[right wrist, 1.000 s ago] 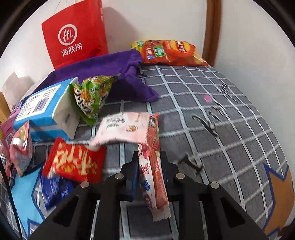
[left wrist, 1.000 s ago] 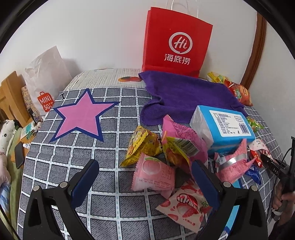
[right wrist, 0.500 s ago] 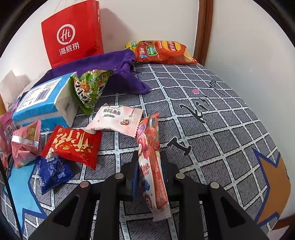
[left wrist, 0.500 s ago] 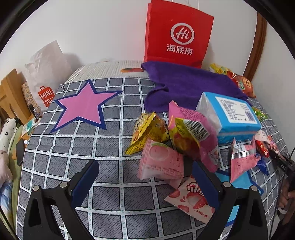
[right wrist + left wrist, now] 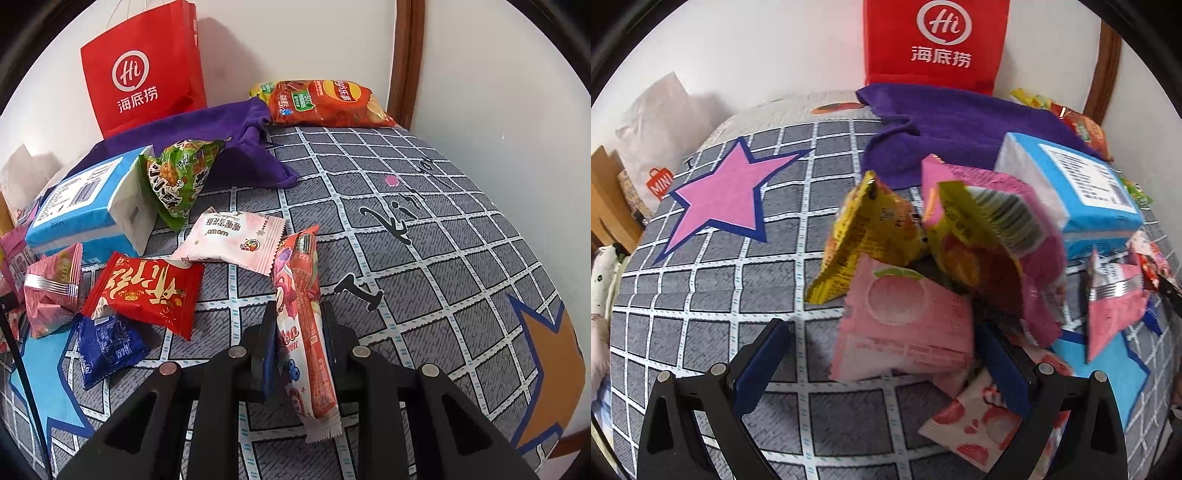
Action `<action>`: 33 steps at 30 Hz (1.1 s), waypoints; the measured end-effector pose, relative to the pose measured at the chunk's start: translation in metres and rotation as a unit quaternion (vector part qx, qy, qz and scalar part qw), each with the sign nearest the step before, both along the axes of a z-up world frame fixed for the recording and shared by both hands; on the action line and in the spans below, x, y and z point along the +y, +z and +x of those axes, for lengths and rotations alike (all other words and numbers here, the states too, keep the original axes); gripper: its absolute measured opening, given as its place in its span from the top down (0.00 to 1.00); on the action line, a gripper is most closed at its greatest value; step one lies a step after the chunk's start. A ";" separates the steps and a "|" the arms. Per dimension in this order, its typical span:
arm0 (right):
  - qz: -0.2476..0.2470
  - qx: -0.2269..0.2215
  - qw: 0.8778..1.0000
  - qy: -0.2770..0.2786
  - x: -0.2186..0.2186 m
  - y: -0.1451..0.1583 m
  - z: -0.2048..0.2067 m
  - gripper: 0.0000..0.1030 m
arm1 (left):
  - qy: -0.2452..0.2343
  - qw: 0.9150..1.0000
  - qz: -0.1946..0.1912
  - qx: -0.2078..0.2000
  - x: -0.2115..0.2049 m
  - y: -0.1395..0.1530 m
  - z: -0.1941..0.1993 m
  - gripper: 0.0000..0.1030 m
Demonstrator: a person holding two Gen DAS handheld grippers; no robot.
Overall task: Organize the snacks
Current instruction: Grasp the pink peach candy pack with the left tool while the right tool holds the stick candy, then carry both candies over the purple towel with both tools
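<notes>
In the left wrist view, the left claw [image 5: 882, 354] is held low over the checked bed cover [image 5: 713, 295], released, with its blue pads spread wide. The pink peach packet [image 5: 905, 325] is framed between the pads; whether either pad touches it cannot be told. Behind the packet a yellow packet [image 5: 864, 236] and a pink-and-yellow bag [image 5: 993, 243] are leaned together, and a strawberry packet [image 5: 975, 421] is partly covered by the right-hand pad. A blue tissue box [image 5: 1078, 192] is seen toward the right edge of the bed, a purple towel [image 5: 960, 129] and a red paper bag [image 5: 934, 40] toward the far edge by the wall. Compared with half a second ago, the claw has been brought closer to the pile, so the packets are seen larger and blurred, while the spread of the pads is unchanged.

In the right wrist view, the right claw [image 5: 297, 325] is kept clenched on a long red candy stick pack [image 5: 303, 317], which is held upright-tilted above the cover, its lower end hanging below the pads. Near it a pale pink packet [image 5: 236, 240], a red packet [image 5: 147, 291] and a dark blue packet [image 5: 107, 347] are laid flat. A green triangular bag [image 5: 181, 177] is leaned against the tissue box, and a red chips bag [image 5: 325, 103] is laid at the far edge. Against the earlier frame, the claw is turned slightly, and the grip is unchanged.
</notes>
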State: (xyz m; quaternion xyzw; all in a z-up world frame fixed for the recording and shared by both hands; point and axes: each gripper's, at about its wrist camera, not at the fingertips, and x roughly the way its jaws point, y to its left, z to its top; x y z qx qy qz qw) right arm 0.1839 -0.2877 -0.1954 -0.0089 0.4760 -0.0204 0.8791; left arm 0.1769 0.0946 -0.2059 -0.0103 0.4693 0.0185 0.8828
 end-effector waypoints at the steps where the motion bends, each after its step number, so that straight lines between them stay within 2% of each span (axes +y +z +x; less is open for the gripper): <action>1: -0.001 0.000 1.000 0.000 0.000 0.000 0.000 0.80 | 0.003 1.000 0.001 -0.003 0.001 0.000 0.000 0.08; 4: -0.001 0.000 1.000 0.000 0.000 -0.001 0.001 0.80 | 0.001 1.000 -0.002 -0.011 0.003 0.005 -0.003 0.32; 5: 0.000 0.000 1.000 0.000 0.000 -0.001 0.000 0.80 | 0.001 1.000 -0.004 -0.011 0.004 0.007 -0.004 0.44; 8: 0.003 0.000 1.000 -0.002 -0.001 -0.001 0.001 0.80 | -0.001 1.000 -0.018 -0.005 0.009 0.010 -0.007 0.49; 11: 0.012 -0.001 1.000 -0.003 -0.004 -0.001 0.001 0.80 | 0.007 1.000 -0.014 -0.005 0.012 0.014 -0.010 0.50; 14: 0.035 -0.006 0.999 -0.007 -0.012 0.000 0.000 0.80 | 0.012 1.000 -0.026 -0.004 0.016 0.020 -0.017 0.50; 22: 0.036 -0.019 0.999 -0.028 -0.014 0.015 -0.019 0.80 | 0.013 0.999 -0.028 -0.021 0.023 0.045 -0.038 0.50; 28: 0.038 -0.043 0.998 -0.033 -0.014 0.049 -0.028 0.80 | 0.008 0.999 -0.030 -0.041 0.016 0.071 -0.040 0.50; 33: 0.036 -0.069 0.997 -0.026 -0.005 0.090 -0.021 0.80 | 0.003 0.997 -0.058 -0.051 0.010 0.094 -0.028 0.50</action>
